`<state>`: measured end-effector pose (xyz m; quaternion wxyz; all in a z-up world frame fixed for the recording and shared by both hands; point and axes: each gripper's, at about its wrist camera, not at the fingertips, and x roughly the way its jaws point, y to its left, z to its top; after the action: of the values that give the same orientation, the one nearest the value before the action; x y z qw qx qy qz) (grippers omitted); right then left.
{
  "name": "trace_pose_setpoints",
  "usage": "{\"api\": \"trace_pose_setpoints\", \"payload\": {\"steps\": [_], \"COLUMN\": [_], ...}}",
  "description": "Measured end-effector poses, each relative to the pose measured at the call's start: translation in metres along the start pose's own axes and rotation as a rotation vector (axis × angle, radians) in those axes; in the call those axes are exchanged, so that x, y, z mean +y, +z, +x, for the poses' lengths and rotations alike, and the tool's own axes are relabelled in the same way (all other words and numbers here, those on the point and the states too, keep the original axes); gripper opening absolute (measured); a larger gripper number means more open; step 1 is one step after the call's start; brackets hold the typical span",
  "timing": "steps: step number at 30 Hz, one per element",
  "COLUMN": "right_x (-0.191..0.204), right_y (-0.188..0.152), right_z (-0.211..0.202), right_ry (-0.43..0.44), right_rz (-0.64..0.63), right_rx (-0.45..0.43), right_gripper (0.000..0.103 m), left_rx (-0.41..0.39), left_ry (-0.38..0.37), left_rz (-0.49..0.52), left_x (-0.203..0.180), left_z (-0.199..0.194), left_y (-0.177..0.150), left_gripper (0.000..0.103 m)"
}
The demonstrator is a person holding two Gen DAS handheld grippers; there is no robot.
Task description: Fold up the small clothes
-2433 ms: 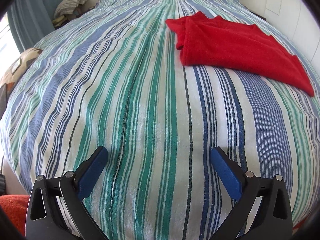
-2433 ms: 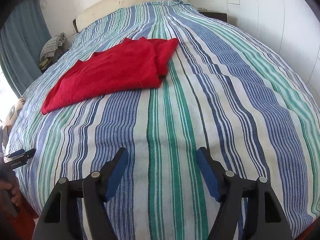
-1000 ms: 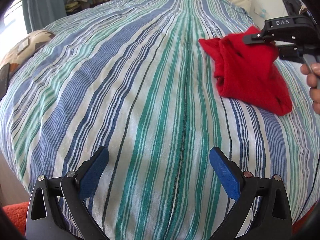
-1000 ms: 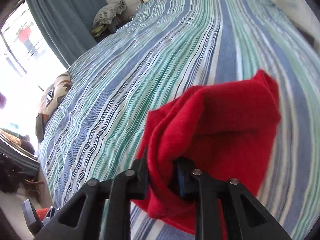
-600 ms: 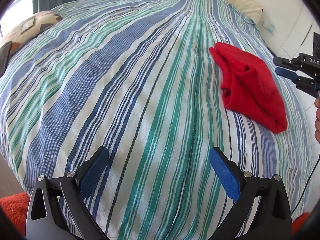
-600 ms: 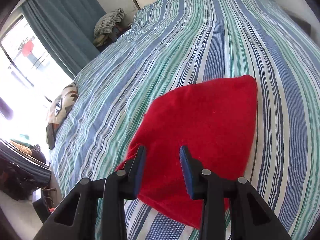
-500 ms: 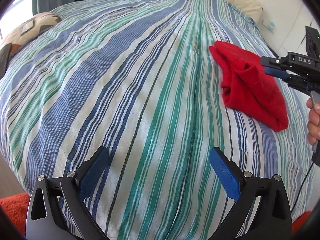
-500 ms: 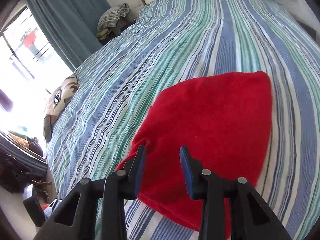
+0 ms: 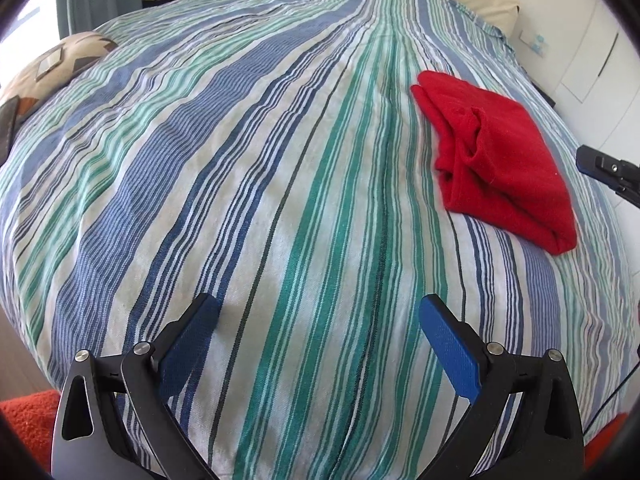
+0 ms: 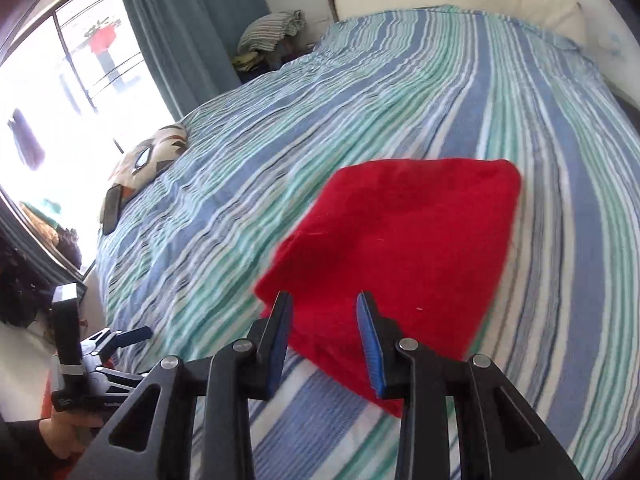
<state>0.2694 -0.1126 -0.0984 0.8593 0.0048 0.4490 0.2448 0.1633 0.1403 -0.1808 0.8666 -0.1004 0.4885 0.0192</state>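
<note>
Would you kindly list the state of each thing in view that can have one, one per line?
Red garment: folded, lying flat on the bed, not held.
Left gripper: open wide, empty, over the bedspread, apart from the garment.
Right gripper: partly open, empty, at the garment's near edge.
Bedspread: spread over the bed, lightly wrinkled.
Curtain: drawn aside, window uncovered.

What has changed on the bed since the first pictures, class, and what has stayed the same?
The right gripper took the spread-out red garment, folded it over into a compact bundle, then let go and backed off. The left gripper stayed open above the striped bedspread.
</note>
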Motion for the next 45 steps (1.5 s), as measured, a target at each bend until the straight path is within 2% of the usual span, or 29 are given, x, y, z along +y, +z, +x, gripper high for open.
{"api": "trace_pose_setpoints", "payload": {"steps": [2, 3, 4, 5, 7, 9, 12, 13, 16, 17, 20, 22, 23, 24, 25, 26, 27, 31, 36, 39, 42, 43, 44, 45], "right_x": [-0.019, -0.026, -0.030, -0.031, -0.030, -0.041, -0.069, -0.080, -0.117, -0.126, -0.145, -0.139, -0.131, -0.122, -0.112, -0.102, -0.092, -0.065, -0.038, -0.022, -0.020, -0.027, -0.035, -0.046], "right_y": [-0.016, -0.029, -0.043, -0.055, -0.063, -0.058, -0.037, -0.028, -0.004, 0.002, 0.002, -0.002, 0.001, 0.004, 0.007, 0.011, 0.016, 0.047, 0.101, 0.123, 0.128, 0.122, 0.112, 0.095], "right_z": [0.013, 0.027, 0.037, 0.040, 0.025, 0.009, -0.014, -0.014, 0.004, 0.016, 0.062, 0.086, 0.090, 0.092, 0.090, 0.086, 0.080, 0.032, -0.039, -0.068, -0.058, -0.047, -0.030, -0.012], "right_ry": [-0.045, -0.060, -0.067, -0.068, -0.028, 0.057, 0.065, 0.068, 0.106, 0.105, 0.197, 0.242, 0.224, 0.184, 0.124, 0.070, 0.025, -0.015, 0.015, 0.038, 0.060, 0.070, 0.074, 0.066], "right_rz": [0.033, 0.044, 0.046, 0.037, 0.042, 0.125, 0.223, 0.267, 0.402, 0.436, 0.548, 0.563, 0.520, 0.474, 0.429, 0.381, 0.332, 0.221, 0.148, 0.119, 0.144, 0.176, 0.218, 0.261], "right_rx": [0.058, 0.114, 0.167, 0.180, 0.112, 0.067, -0.060, -0.084, -0.091, -0.084, -0.031, -0.009, -0.011, -0.002, -0.001, -0.002, -0.010, -0.123, -0.292, -0.353, -0.333, -0.308, -0.257, -0.183], "right_gripper": [0.034, 0.034, 0.034, 0.035, 0.039, 0.067, 0.087, 0.089, 0.089, 0.089, 0.089, 0.083, 0.066, 0.050, 0.045, 0.038, 0.034, 0.031, 0.031, 0.031, 0.033, 0.036, 0.044, 0.059], "left_rx": [0.000, 0.006, 0.016, 0.018, -0.008, -0.043, -0.024, 0.010, 0.121, 0.130, 0.089, 0.146, 0.167, 0.154, 0.151, 0.157, 0.151, 0.042, -0.119, -0.177, -0.144, -0.103, -0.062, -0.018], "left_ry": [-0.006, -0.013, -0.029, -0.058, -0.130, -0.204, -0.297, -0.303, -0.312, -0.310, -0.314, -0.348, -0.328, -0.281, -0.283, -0.302, -0.297, -0.316, -0.398, -0.418, -0.393, -0.368, -0.322, -0.260], "left_rz": [0.018, 0.026, 0.032, 0.035, 0.014, -0.042, -0.130, -0.148, -0.195, -0.188, -0.094, -0.023, 0.014, 0.057, 0.092, 0.093, 0.085, 0.125, 0.139, 0.141, 0.135, 0.135, 0.134, 0.135], "left_x": [-0.007, -0.010, -0.013, -0.015, -0.016, -0.014, -0.014, -0.017, -0.032, -0.040, -0.070, -0.090, -0.097, -0.105, -0.112, -0.115, -0.118, -0.128, -0.131, -0.128, -0.127, -0.125, -0.122, -0.119], "left_z": [0.000, 0.000, 0.000, -0.003, -0.008, -0.006, 0.027, 0.045, 0.097, 0.104, 0.104, 0.110, 0.114, 0.113, 0.112, 0.109, 0.102, 0.051, -0.026, -0.055, -0.042, -0.028, -0.010, 0.011], "left_y": [-0.001, -0.002, -0.001, 0.002, 0.019, 0.050, 0.104, 0.119, 0.141, 0.143, 0.142, 0.136, 0.132, 0.127, 0.123, 0.123, 0.126, 0.149, 0.195, 0.212, 0.211, 0.204, 0.193, 0.179], "left_gripper": [0.101, 0.101, 0.101, 0.101, 0.101, 0.102, 0.102, 0.102, 0.102, 0.102, 0.102, 0.102, 0.090, 0.075, 0.046, 0.026, 0.022, 0.020, 0.020, 0.021, 0.025, 0.034, 0.043, 0.046]}}
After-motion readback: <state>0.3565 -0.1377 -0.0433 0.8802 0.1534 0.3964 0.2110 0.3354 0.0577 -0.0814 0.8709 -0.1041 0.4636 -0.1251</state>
